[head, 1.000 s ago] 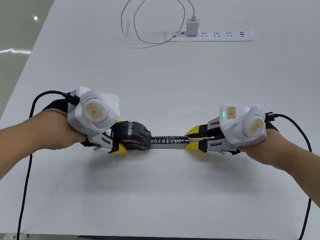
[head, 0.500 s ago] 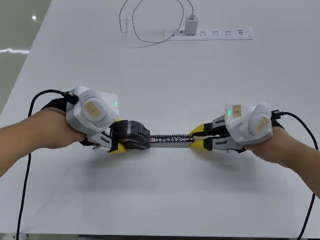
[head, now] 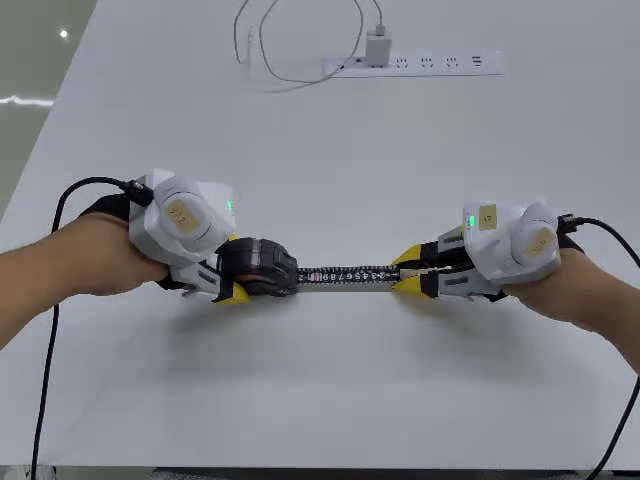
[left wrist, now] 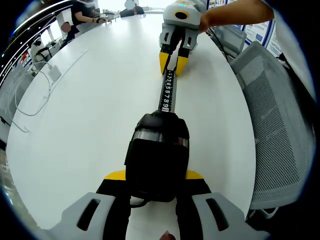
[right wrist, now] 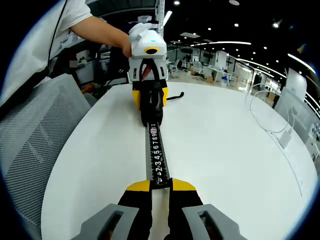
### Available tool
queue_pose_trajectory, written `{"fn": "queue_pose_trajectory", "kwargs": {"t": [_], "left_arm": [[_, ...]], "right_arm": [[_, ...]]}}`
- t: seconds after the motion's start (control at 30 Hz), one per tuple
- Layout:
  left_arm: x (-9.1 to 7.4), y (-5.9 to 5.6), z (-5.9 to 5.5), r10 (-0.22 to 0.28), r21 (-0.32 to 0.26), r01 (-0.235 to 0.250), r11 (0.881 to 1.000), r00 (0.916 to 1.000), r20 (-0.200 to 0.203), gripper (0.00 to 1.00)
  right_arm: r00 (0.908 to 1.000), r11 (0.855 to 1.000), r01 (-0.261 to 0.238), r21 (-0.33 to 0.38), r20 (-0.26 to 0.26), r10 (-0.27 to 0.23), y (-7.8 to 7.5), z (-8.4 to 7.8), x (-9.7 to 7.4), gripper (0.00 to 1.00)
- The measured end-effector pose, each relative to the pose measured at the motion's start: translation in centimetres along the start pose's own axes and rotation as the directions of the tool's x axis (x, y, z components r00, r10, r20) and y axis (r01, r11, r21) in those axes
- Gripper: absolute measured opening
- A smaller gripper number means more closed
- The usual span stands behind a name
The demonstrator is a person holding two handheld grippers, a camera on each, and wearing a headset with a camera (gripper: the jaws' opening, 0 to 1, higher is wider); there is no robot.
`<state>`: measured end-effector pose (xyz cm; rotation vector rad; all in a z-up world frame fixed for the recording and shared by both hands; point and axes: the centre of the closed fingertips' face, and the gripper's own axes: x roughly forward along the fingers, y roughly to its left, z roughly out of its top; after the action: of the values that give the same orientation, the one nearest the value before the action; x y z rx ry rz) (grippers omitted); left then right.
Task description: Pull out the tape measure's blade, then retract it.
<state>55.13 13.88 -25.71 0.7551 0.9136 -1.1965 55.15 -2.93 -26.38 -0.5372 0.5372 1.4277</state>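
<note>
The left gripper (head: 236, 271) clamped the tape measure (head: 262, 268) on the table's (head: 330, 160) near side. The right gripper's (head: 408, 271) jaws pinched the tip of its blade (head: 345, 273), drawn out rightward. If that pinch slipped, the spring would probably snap the blade back.

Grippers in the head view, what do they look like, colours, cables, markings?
The left gripper and right gripper match: rounded white housings, black jaws tipped yellow, a tan sticker and a green light on each. A black cable trails from each.
</note>
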Motion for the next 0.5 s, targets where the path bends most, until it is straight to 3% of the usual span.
{"fn": "queue_pose_trajectory", "kwargs": {"t": [0.5], "left_arm": [[-0.03, -0.04, 0.02, -0.002, 0.000, 0.002, 1.000, 1.0000, -0.002, 0.30]], "right_arm": [[0.9999, 1.000, 0.001, 0.009, -0.013, 0.000, 0.24, -0.30, -0.98, 0.07]]}}
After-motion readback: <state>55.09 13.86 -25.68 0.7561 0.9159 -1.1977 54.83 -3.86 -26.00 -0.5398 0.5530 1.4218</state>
